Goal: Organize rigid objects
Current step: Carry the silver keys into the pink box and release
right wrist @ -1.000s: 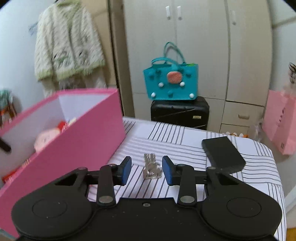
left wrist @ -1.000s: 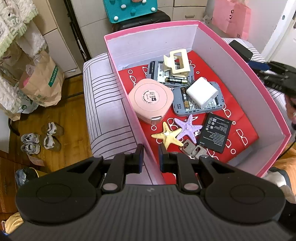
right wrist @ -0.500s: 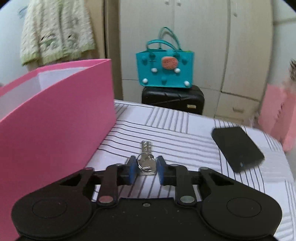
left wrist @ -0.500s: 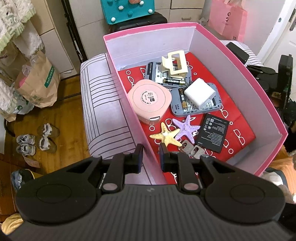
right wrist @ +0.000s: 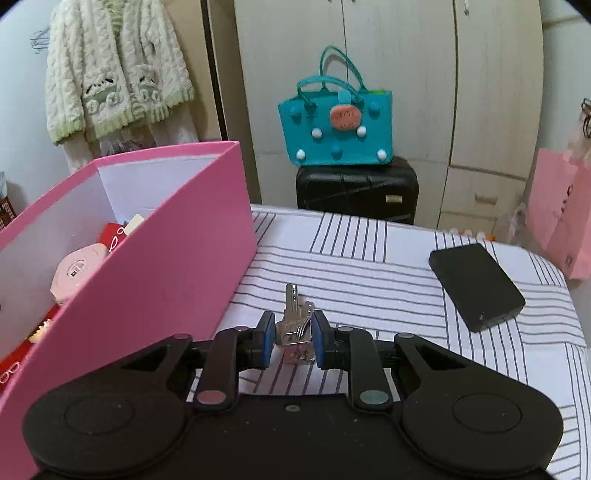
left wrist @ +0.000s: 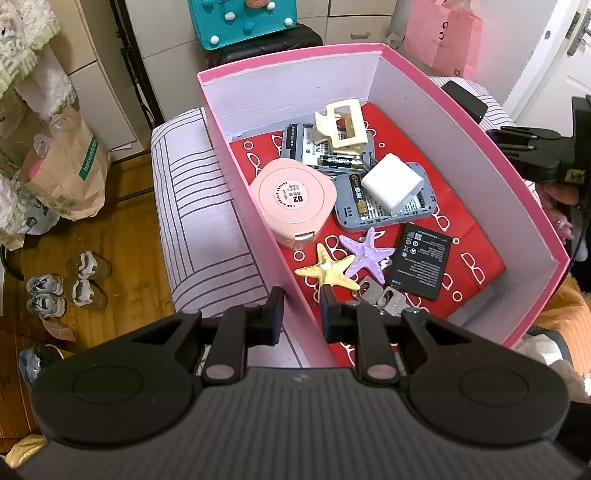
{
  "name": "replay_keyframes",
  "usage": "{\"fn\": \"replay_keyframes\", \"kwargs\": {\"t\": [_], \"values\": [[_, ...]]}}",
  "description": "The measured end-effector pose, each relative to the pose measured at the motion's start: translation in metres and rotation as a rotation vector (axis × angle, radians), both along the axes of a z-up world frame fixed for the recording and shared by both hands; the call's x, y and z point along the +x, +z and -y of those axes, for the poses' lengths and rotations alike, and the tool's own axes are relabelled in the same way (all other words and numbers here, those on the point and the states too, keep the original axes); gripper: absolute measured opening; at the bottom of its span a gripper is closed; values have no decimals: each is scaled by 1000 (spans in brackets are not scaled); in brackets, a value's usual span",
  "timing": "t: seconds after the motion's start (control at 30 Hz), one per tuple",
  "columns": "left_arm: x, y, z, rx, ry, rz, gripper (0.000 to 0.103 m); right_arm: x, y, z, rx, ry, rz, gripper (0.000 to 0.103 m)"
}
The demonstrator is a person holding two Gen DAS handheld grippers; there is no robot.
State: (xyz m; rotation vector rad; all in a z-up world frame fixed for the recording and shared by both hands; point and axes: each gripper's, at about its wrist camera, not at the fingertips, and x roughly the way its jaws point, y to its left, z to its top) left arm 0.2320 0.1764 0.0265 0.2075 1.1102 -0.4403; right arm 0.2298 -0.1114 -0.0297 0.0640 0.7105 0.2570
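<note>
I had the right gripper clamped on the keys at lower centre, on the striped cloth — its jaws had narrowed from a wider gap. Lifting straight up seemed wisest. My left gripper straddled the pink box wall, nearly closed — pinching or not, I couldn't tell

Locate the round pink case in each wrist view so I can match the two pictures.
Left wrist view: the pink case lies left of centre, inside the pink box, against its left wall, above the two starfish.
Right wrist view: the pink case peeks over the box's near wall at the far left.
Shared landmark: the teal bag on the black suitcase, beyond the box.
</note>
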Motion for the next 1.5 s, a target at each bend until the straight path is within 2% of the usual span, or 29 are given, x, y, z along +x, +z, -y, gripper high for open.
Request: {"fn": "replay_keyframes", "kwargs": {"t": [0.27,0.43,0.53,0.77,0.97,1.3,1.5], "values": [[0,-1,-2,-12,-7,2,20,6,10,14,167,-11,-118,25],[0,-1,-3,-17,-12,2,21,3,28,12,157,-27,-129,25],[0,-1,-3,-22,-16,-1,21,-2,43,10,165,-25,-108,25],[-5,0,10,68,-64,21,20,-14,88,1,85,-11,-64,25],[-4,1,16,99,-83,22,21,-36,137,-11,86,70,36,25],[-4,1,16,105,-75,17,21,-61,140,-57,93,252,5,25],[-5,1,16,107,-73,20,21,-60,123,-85,83,347,-50,25]]}}
